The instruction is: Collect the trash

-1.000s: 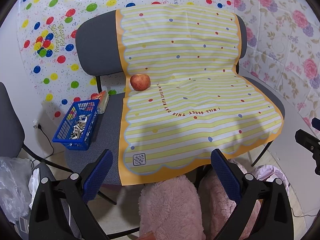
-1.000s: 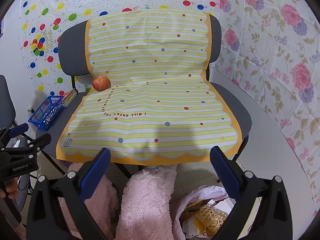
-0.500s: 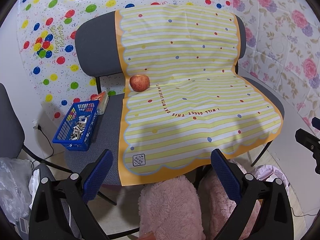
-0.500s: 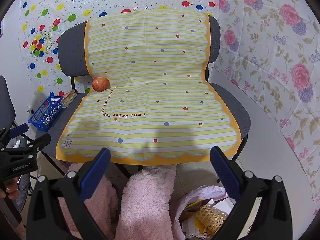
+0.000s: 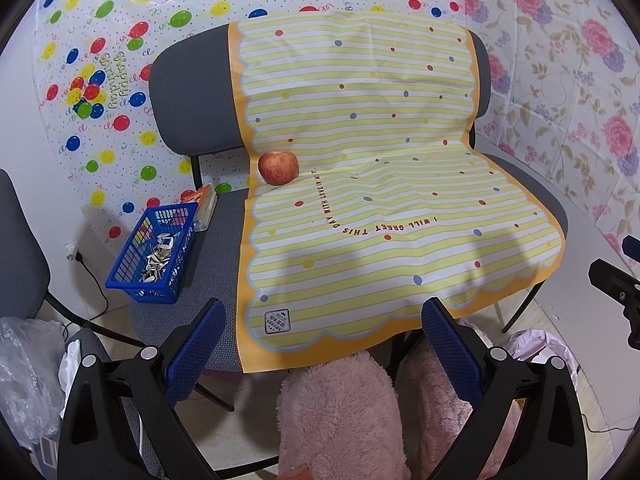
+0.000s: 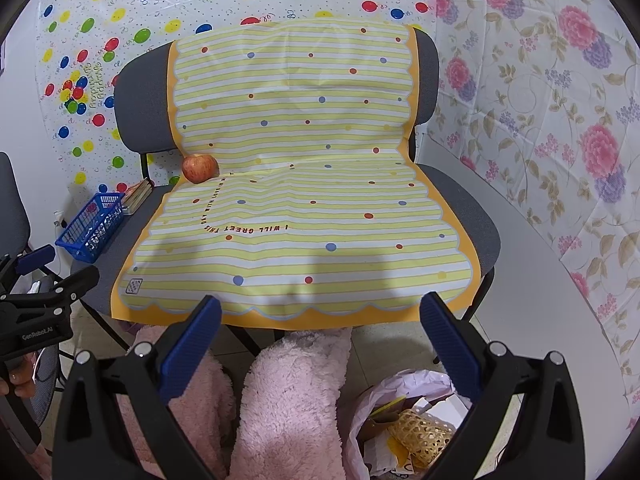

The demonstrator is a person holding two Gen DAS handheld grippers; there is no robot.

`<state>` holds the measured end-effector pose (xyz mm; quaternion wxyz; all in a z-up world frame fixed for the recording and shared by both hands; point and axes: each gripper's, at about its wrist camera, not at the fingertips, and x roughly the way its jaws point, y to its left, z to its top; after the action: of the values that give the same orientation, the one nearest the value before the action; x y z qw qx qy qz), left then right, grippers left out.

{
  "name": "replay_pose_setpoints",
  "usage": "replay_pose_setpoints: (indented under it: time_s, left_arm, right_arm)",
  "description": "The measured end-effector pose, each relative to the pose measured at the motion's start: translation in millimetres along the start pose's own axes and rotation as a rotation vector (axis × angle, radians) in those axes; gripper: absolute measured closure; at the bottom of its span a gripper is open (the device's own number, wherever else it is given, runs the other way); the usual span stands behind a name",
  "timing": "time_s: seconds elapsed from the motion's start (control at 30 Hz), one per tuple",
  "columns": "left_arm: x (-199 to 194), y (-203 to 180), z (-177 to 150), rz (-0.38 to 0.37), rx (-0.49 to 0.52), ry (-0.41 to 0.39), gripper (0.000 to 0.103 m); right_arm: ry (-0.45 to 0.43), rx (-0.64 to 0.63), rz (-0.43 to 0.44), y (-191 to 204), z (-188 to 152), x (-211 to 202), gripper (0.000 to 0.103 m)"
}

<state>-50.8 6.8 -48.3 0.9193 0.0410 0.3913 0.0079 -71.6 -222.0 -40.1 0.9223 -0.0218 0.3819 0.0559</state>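
Left gripper (image 5: pixel 322 354): jaws spread wide, nothing between the blue pads. It hangs in front of the chair seat (image 5: pixel 218 236), above the person's pink fleece-covered legs (image 5: pixel 340 412).

Right gripper (image 6: pixel 320 348): jaws likewise spread wide and empty. It hangs in front of the same seat, further toward the seat's 3 o'clock side. The left gripper shows at the 9 o'clock edge of the right wrist view, and a hand (image 6: pixel 18 378) grips its handle.

Seat covering: a yellow striped sheet (image 5: pixel 360 200) with an orange border is draped over the backrest and seat. Its front edge overhangs the seat.

Apple (image 5: pixel 278 167): it rests on the sheet at the crease between seat and backrest, toward 10 o'clock from the sheet's middle in the left wrist view.

Blue basket (image 5: pixel 154 254): it stands on the bare grey part of the seat, at 9 o'clock from the sheet, well apart from the apple. It holds small pale scraps (image 5: pixel 158 258); what they are cannot be told. Behind it, at its 12 o'clock, a flat packet (image 5: pixel 204 204) lies on the seat.

Trash bag (image 6: pixel 404 424): an open pale bag sits on the floor at 5 o'clock in the right wrist view, under the right gripper's right finger. It holds crumpled paper and a yellow woven item (image 6: pixel 420 434).

A clear plastic bag (image 5: pixel 24 380) lies at 8 o'clock in the left wrist view.
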Motion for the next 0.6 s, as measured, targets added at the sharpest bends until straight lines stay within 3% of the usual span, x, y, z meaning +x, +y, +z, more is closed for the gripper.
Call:
replay_pose_setpoints:
  time_s: [0.6]
  left_arm:
    - [0.4,0.9,0.4,-0.001,-0.001,0.0,0.006]
  right_arm:
    - [0.001,0.003,-0.001,-3.9,-1.0,-0.9,0.006]
